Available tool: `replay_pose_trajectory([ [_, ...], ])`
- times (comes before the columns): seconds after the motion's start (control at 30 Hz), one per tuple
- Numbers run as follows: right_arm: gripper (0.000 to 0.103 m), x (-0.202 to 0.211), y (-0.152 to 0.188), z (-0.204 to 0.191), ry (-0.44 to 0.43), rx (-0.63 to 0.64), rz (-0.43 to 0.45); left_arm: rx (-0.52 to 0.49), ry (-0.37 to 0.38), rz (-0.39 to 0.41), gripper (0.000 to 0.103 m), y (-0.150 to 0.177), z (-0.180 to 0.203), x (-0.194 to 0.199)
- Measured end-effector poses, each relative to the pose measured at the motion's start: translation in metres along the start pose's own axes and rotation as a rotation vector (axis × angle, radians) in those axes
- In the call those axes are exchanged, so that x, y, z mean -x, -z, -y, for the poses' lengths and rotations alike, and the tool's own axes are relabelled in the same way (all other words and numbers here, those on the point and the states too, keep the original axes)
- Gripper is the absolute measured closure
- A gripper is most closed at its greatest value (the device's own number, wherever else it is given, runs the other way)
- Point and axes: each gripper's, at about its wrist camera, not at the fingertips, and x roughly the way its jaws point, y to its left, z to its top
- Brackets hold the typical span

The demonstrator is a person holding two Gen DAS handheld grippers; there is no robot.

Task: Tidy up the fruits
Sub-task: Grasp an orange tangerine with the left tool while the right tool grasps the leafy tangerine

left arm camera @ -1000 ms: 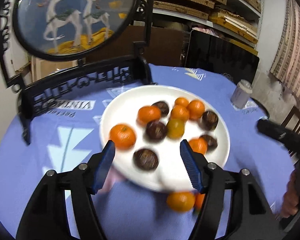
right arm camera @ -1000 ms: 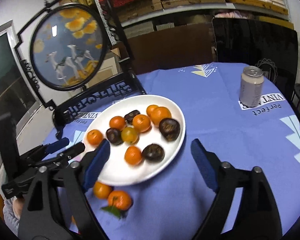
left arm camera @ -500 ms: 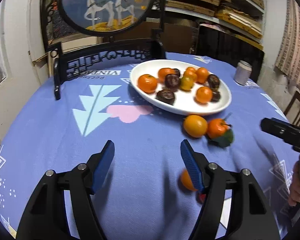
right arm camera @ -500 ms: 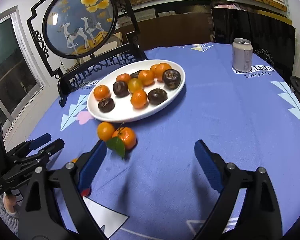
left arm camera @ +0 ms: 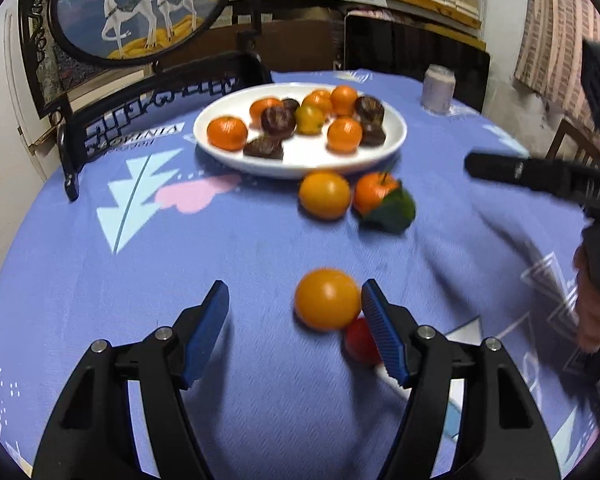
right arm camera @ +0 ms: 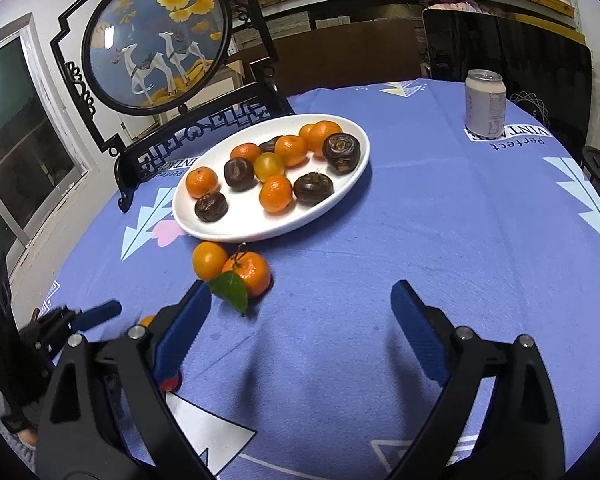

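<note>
Left wrist view is motion-blurred, so fruit edges are soft. A small red fruit [left arm camera: 358,343] is mostly hidden behind the left gripper's [left arm camera: 294,312] right finger; in the right wrist view only a red sliver [right arm camera: 171,383] shows under the right gripper's [right arm camera: 301,312] left finger, kind unclear. The near orange [left arm camera: 327,299] is almost fully hidden in the right view, just an orange edge [right arm camera: 148,320] past the finger. The dark fruits [right arm camera: 313,188] on the plate can't be identified (wrinkled, brownish). A hand [left arm camera: 592,304] is cut off at the left view's right edge.

Left gripper: jaws about half open, holding nothing. The near orange lies on the blue tablecloth [right arm camera: 420,248] between the fingers, right against the right-side pad; touching or not, can't tell through blur. The left-side pad is well apart from it.

Right gripper: jaws wide and opening, nothing between them, only cloth.

Task things: white plate [right arm camera: 352,184] holds oranges and dark fruits. Two more oranges sit just beside its near rim, a plain orange [right arm camera: 209,259] touching a leafed orange [right arm camera: 249,273]. A can [right arm camera: 485,102] stands well apart on the far right; a framed deer screen [right arm camera: 156,36] stands behind the plate.
</note>
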Motion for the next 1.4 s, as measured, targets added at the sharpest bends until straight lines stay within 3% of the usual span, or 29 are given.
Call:
replay_pose_trajectory([
  [0.13,0.01,0.004,-0.001,0.002,-0.01,-0.013,0.007,0.039,-0.038,0.007,0.009,0.002,-0.013,0.0],
  [0.17,0.01,0.005,-0.002,0.002,-0.013,-0.014,0.011,0.055,-0.051,0.02,0.008,0.0,-0.019,0.001],
  [0.3,0.009,0.009,-0.002,0.0,-0.021,-0.009,0.019,0.18,-0.129,0.06,0.008,-0.004,-0.054,0.007],
  [0.4,0.009,0.009,-0.002,-0.002,-0.022,-0.001,0.018,0.276,-0.058,0.063,0.008,-0.001,-0.071,0.012],
  [0.47,0.009,0.009,-0.001,-0.002,-0.023,-0.001,0.016,0.257,-0.032,0.058,0.008,0.002,-0.066,0.013],
  [0.7,0.009,0.006,0.0,-0.004,-0.019,0.002,0.009,0.076,-0.066,0.015,0.008,0.008,-0.029,0.0],
  [0.83,0.009,0.006,0.001,-0.006,-0.016,0.01,0.008,0.083,-0.059,-0.016,0.008,0.008,-0.034,-0.007],
  [0.93,0.009,0.006,0.001,-0.006,-0.017,0.008,0.009,0.138,-0.138,0.039,0.008,0.006,-0.049,0.003],
  [1.03,0.009,0.007,0.001,-0.006,-0.022,0.006,0.01,0.185,-0.11,0.011,0.008,0.006,-0.06,-0.001],
  [1.2,0.009,0.007,0.002,-0.008,-0.023,0.012,0.011,0.129,-0.102,0.001,0.008,0.006,-0.05,-0.005],
  [1.4,0.009,0.007,0.003,-0.012,-0.017,0.031,0.013,0.18,-0.063,0.0,0.017,0.001,-0.06,-0.012],
])
